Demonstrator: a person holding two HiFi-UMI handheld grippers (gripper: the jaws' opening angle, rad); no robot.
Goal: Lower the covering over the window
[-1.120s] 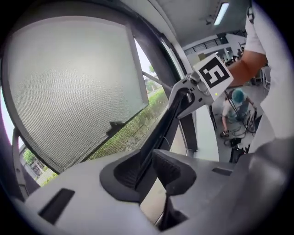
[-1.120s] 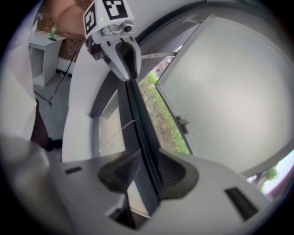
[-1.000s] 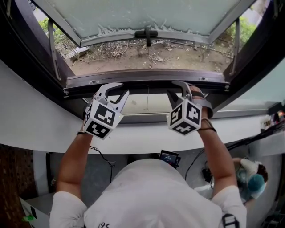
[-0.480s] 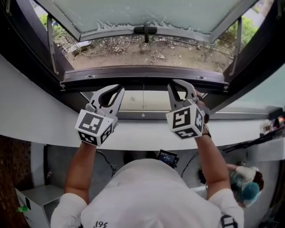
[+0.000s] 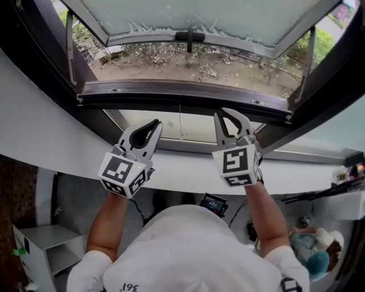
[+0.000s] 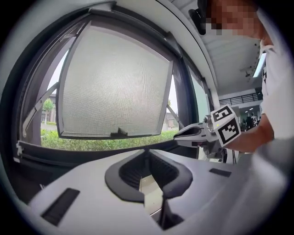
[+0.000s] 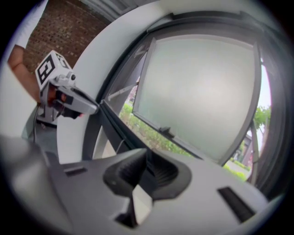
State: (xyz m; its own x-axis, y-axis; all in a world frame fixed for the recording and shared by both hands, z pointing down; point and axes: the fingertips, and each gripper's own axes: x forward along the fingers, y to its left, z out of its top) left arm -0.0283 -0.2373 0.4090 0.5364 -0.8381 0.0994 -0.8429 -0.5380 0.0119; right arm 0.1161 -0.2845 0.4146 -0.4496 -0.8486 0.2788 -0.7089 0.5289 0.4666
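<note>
The window's frosted sash [image 5: 194, 17] stands swung outward, with a black handle [image 5: 189, 37] on its lower rail. Below it runs the dark frame bar [image 5: 182, 94]. Under that bar a thin cord [image 5: 181, 122] hangs before a pale panel [image 5: 168, 122]. I cannot make out a blind or shade. My left gripper [image 5: 153, 124] and right gripper [image 5: 223, 115] hover over the white sill [image 5: 57, 159], a little short of the frame bar. Both have just been closing, and their tips meet with nothing between them. The left gripper [image 6: 146, 151] and right gripper [image 7: 147, 153] point at the open sash.
Grass and bare soil lie outside beneath the sash. Metal stays [image 5: 69, 45] hold the sash at both sides. Below the sill are a white cabinet [image 5: 43, 248], a small screen device [image 5: 212, 201], cables [image 5: 319, 194] and a plush toy [image 5: 316, 251].
Both grippers drew back from the dark frame bar toward the person and rolled. Their jaws went from wide open to closed on nothing.
</note>
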